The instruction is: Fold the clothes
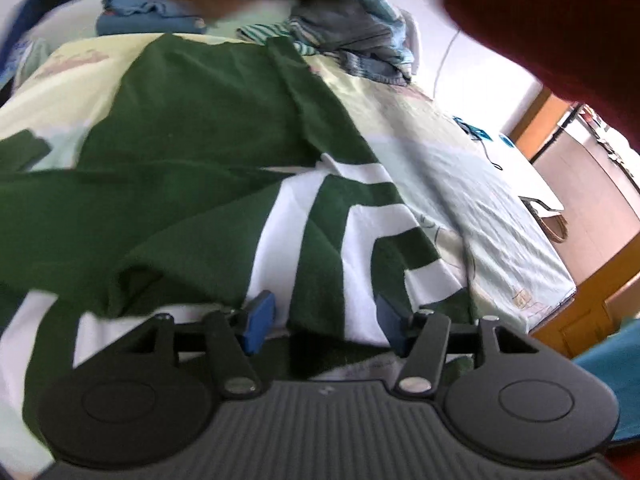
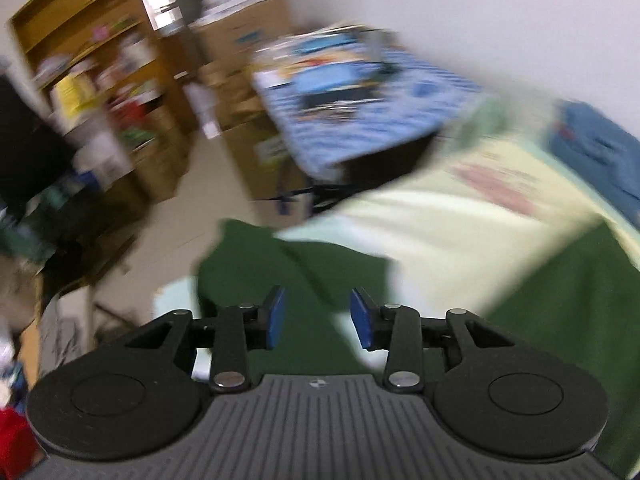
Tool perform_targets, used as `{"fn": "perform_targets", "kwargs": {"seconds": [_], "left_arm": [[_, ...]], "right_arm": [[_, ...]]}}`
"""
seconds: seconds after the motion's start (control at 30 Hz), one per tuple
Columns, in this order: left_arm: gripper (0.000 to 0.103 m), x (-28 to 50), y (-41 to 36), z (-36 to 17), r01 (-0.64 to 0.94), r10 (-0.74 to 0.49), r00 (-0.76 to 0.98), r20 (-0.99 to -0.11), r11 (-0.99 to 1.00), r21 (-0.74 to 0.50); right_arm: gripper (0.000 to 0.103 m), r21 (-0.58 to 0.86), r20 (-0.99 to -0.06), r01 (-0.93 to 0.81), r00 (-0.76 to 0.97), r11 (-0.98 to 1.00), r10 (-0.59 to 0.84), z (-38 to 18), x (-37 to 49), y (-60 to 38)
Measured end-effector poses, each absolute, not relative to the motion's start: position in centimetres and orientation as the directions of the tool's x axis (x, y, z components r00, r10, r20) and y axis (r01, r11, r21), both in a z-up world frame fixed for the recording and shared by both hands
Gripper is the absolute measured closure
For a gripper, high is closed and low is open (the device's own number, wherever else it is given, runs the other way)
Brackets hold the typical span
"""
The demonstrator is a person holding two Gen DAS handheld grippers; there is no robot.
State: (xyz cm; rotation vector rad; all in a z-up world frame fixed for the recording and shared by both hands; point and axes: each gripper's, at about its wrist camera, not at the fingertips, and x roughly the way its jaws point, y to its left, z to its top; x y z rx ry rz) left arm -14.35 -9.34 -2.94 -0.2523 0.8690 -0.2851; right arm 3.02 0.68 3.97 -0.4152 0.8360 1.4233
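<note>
Lying spread on the bed (image 1: pixel 500 216), one green garment (image 1: pixel 192 152) with white stripes (image 1: pixel 280 232) covers most of the pale printed sheet; its sleeve (image 2: pixel 296 272) reaches the bed's edge in the right wrist view. Two grippers show, one per view. The left gripper (image 1: pixel 325 326) sits low over the striped part, its two blue pads (image 1: pixel 260 320) set apart with a fold of cloth rising between them; whether the pads press on it cannot be told. The right gripper (image 2: pixel 318 318) hangs over the sleeve with its two pads (image 2: pixel 276 316) apart and clear of the cloth below, so it holds nothing. Only the left view shows two heaps at the far end of the bed: a blue pile (image 1: pixel 148 16) and a grey-blue striped pile (image 1: pixel 360 40), plus a dark red blurred sleeve (image 1: pixel 560 32) at upper right. Only the right view, heavily blurred, shows one wooden shelf (image 2: pixel 100 72), cardboard boxes (image 2: pixel 240 40) and a blue patterned table (image 2: pixel 360 108) beside the bed.
</note>
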Motion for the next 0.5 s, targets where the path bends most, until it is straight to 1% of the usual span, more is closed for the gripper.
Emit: {"fn": "perform_targets", "kwargs": {"seconds": [0.1, 0.2, 0.27, 0.3, 0.33, 0.37, 0.4, 0.5], "left_arm": [[0.044, -14.7, -9.6, -3.2, 0.132, -0.324, 0.617, -0.717, 0.941, -0.311], [0.044, -14.8, -9.7, -3.5, 0.138, -0.315, 0.618, -0.720, 0.946, -0.295], [0.043, -14.9, -10.1, -3.5, 0.155, -0.302, 0.615, -0.729, 0.952, -0.264], [0.041, -15.0, -10.3, -3.5, 0.165, -0.303, 0.612, -0.731, 0.952, -0.256], [0.037, -15.0, -10.4, -3.6, 0.175, -0.303, 0.609, -0.733, 0.953, -0.248], [0.035, -15.0, -10.6, -3.6, 0.185, -0.303, 0.606, -0.736, 0.953, -0.240], [0.033, -15.0, -10.6, -3.7, 0.191, -0.307, 0.604, -0.736, 0.952, -0.240], [0.033, -14.8, -10.7, -3.8, 0.212, -0.310, 0.598, -0.739, 0.950, -0.228]], "right_arm": [[0.052, 0.187, -0.730, -0.981, -0.109, 0.043, 0.675, 3.0, -0.4, 4.8], [0.051, 0.081, -0.757, -0.997, -0.065, -0.005, 0.651, 2.0, -3.1, 7.3], [0.052, 0.015, -0.774, -1.000, -0.015, -0.005, 0.633, 1.0, -3.9, 8.3], [0.058, -0.009, -0.782, -1.000, 0.010, 0.005, 0.623, 0.6, -4.0, 8.5], [0.080, 0.001, -0.777, -1.000, 0.016, 0.027, 0.629, 0.7, -3.4, 8.1], [0.091, 0.022, -0.768, -0.998, 0.016, 0.052, 0.641, 1.1, -2.7, 7.5], [0.094, 0.044, -0.758, -0.996, 0.017, 0.077, 0.652, 1.5, -2.0, 6.9], [0.095, 0.096, -0.722, -0.984, 0.035, 0.150, 0.691, 2.9, 0.4, 4.6]]}}
